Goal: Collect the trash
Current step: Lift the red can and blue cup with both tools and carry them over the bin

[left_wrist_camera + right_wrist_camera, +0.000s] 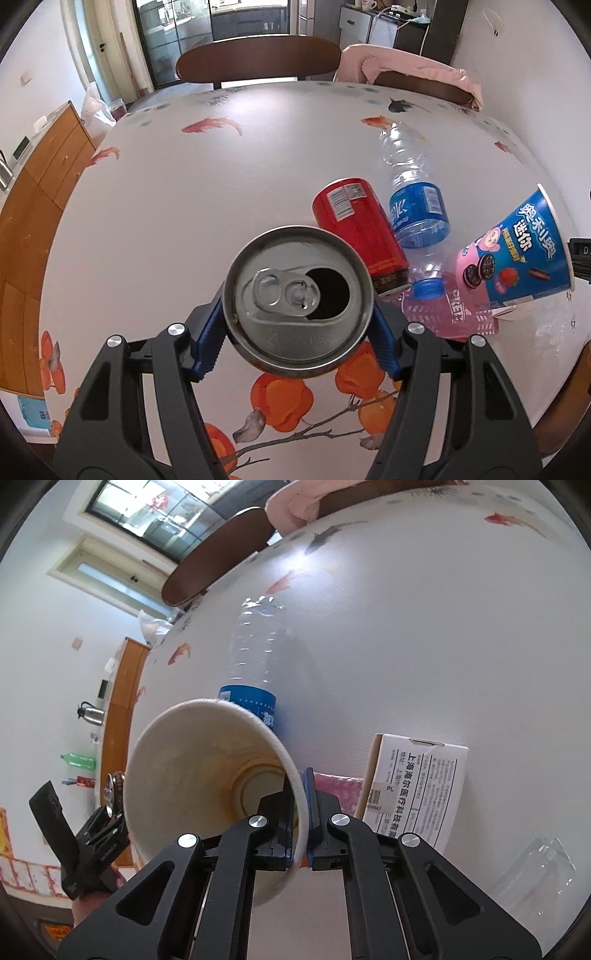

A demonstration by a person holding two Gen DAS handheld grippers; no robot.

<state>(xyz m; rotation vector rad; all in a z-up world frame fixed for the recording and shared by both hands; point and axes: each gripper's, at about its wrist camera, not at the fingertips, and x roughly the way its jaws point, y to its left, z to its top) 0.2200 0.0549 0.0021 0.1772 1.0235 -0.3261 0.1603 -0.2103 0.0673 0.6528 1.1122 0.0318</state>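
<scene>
My left gripper [297, 314] is shut on an opened silver drink can [297, 301], held above the table with its top facing the camera. My right gripper [299, 812] is shut on the rim of a blue snack paper cup [207, 775], one finger inside and one outside; the cup also shows in the left wrist view [524, 251]. On the table lie a red can [358, 232], an empty plastic water bottle with a blue label [413, 199] [255, 653] and a pink wrapper [454, 314] [340, 786].
A white printed box [417, 786] and clear plastic packaging [535, 867] lie at the right. The round table [184, 221] has a fish and persimmon print. Brown chairs [258, 59] and a pink cloth [406, 66] stand behind it, a wooden cabinet [40, 206] at left.
</scene>
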